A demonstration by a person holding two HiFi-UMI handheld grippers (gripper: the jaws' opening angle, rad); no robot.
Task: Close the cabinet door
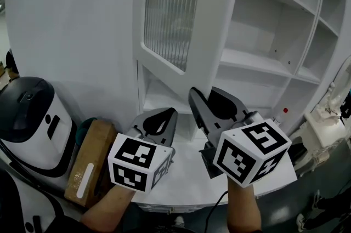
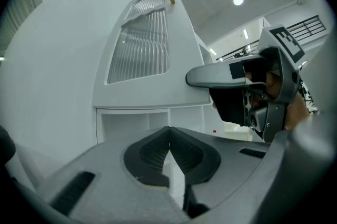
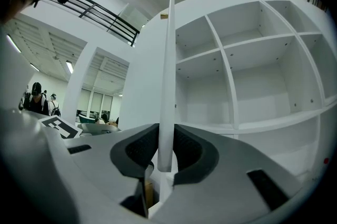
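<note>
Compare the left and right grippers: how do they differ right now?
The right gripper has the door edge between its jaws, with the pads against it; the left gripper is shut on nothing. The right gripper looks along the door's edge into the open cabinet; the left gripper faces the door's ribbed glass panel, clear of it. Both point level toward the cabinet.

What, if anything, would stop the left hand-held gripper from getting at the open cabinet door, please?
Probably nothing, so yes: the left hand-held gripper, shut and empty, sits near the cabinet door with clear space between them. The right hand-held gripper holds the door's bottom corner but doesn't block the way.
</note>
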